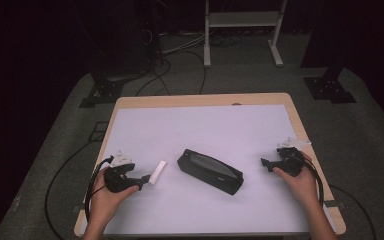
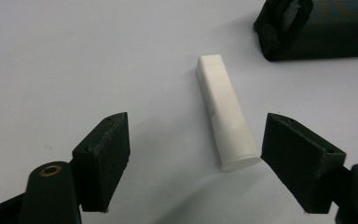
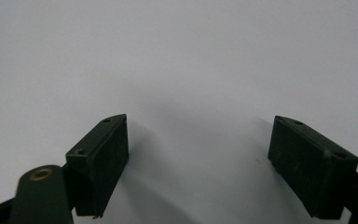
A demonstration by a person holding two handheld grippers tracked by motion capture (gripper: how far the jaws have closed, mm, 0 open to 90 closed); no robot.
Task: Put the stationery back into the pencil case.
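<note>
A small white tube lies flat on the white table cover, left of a black zipped pouch at the middle. My left gripper is open right at the tube's near end. In the left gripper view the tube lies between the spread jaws, closer to the right one, touching neither, and the pouch's end is at the top right. My right gripper stands open at the table's right side, apart from the pouch. Its own view has bare white surface between its jaws.
The wooden table is covered by a white sheet. Cables trail from both grippers over the table's edges. A white metal stand and black tripod feet stand on the grey floor beyond the table.
</note>
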